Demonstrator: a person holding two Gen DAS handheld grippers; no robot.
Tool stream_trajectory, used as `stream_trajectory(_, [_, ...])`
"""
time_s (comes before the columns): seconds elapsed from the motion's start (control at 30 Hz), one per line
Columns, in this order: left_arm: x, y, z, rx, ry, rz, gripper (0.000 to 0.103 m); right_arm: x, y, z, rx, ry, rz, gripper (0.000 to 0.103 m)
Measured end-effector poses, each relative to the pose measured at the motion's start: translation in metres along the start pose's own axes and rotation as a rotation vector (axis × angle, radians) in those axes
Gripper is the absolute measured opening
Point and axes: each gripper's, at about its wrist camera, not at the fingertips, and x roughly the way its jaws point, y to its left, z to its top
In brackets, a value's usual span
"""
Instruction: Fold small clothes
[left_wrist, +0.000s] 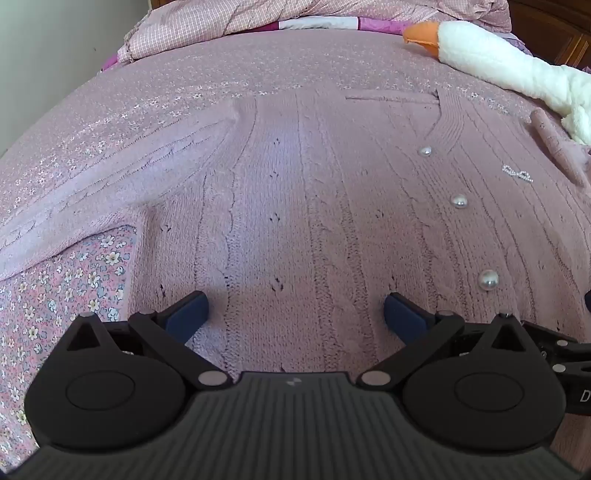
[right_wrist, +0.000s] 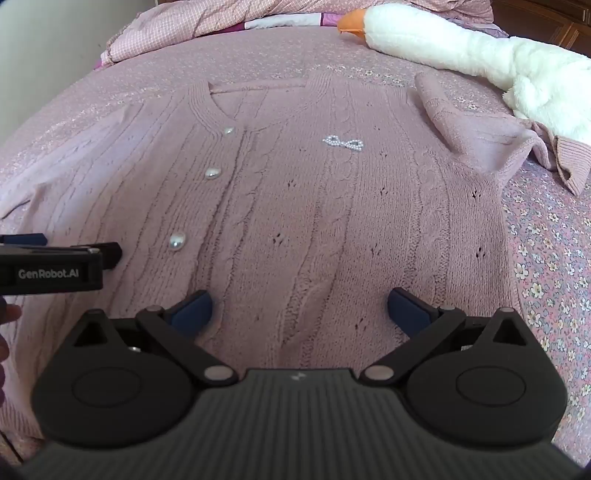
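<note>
a pink cable-knit cardigan (right_wrist: 295, 206) lies flat and face up on the bed (right_wrist: 554, 236), spread over a floral bedspread. its long axis runs away from the cameras: the hem is nearest the grippers and the v-neck (right_wrist: 258, 86) points toward the far end of the bed, where a checked quilt (right_wrist: 184, 26) is bunched. three pearl buttons (right_wrist: 213, 172) run down the closed front, and a small beaded bow (right_wrist: 343, 143) sits on the chest. in the left wrist view one sleeve (left_wrist: 110, 184) lies stretched out sideways; in the right wrist view the other sleeve (right_wrist: 480, 133) is crumpled, its ribbed cuff (right_wrist: 572, 158) just beside a white plush goose (right_wrist: 480, 48) with an orange beak.

the left gripper (left_wrist: 295, 314) hangs over the lower part of the cardigan with its blue fingers (left_wrist: 188, 314) spread wide and nothing between them; whether the tips touch the knit cannot be told. the right gripper (right_wrist: 299, 310) is likewise wide apart and empty, over the lower front on the bow side. the left gripper's side also shows at the left edge of the right wrist view.
</note>
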Motion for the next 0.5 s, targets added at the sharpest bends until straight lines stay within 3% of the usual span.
stream_trajectory(0.5, [0.0022, 0.0005, -0.0016, 0.001, 0.009, -0.001, 0.103, 0.0, -0.0005, -0.0014, 0.0, -0.003, -0.001, 0.103])
